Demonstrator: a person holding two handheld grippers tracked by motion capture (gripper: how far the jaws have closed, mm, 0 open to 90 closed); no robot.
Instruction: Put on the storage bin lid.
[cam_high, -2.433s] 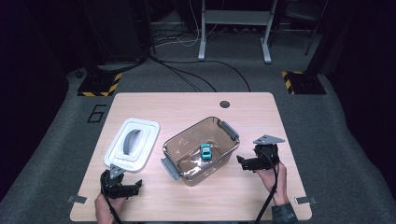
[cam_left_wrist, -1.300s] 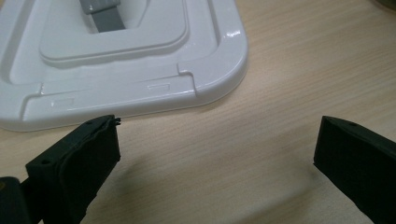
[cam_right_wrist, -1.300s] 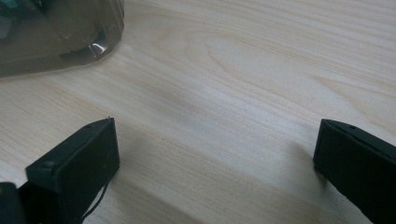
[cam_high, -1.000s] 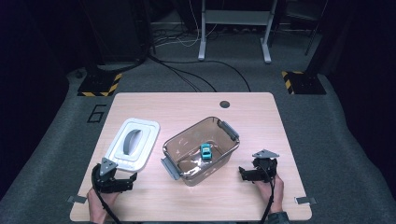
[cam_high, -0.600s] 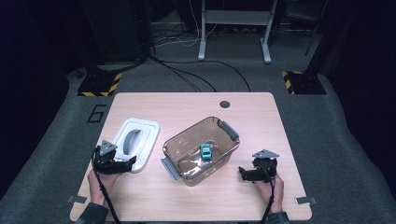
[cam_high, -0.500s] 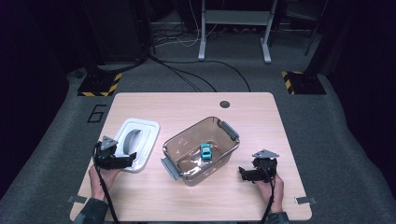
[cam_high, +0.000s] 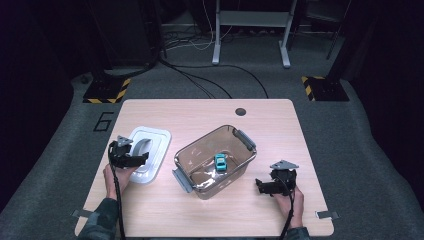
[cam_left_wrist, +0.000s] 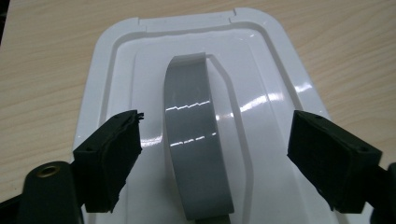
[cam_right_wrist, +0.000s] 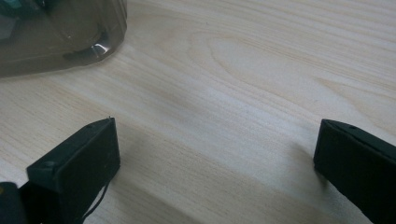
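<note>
Hovering over the near end of the white lid (cam_high: 146, 154), the left gripper (cam_left_wrist: 215, 154) has its jaws spread wide to either side of the lid's grey handle (cam_left_wrist: 194, 135), touching neither side of it. The lid lies flat on the wooden table (cam_high: 280, 125), just left of the clear bin (cam_high: 215, 161) holding a small teal toy car (cam_high: 220, 161). The right gripper (cam_right_wrist: 217, 165) sits low over bare table near the bin's right corner, jaws wide apart and empty.
</note>
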